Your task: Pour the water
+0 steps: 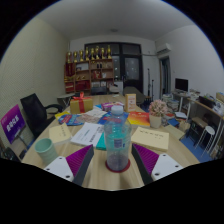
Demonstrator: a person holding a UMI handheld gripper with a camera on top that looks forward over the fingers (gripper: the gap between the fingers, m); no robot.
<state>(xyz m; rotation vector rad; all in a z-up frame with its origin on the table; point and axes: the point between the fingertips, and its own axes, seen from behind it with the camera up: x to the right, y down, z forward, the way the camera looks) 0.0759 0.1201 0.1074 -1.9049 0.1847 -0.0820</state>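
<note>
A clear plastic water bottle with a blue cap and a pale label stands upright on a round red coaster on the wooden table. It stands between my gripper's purple-padded fingers, with a gap at either side. The gripper is open. A pale green cup stands on the table to the left of the fingers.
Books and papers lie beyond the bottle, with a yellowish book at the right. A red box and clutter sit farther back. Black office chairs stand at the left, shelves at the far wall.
</note>
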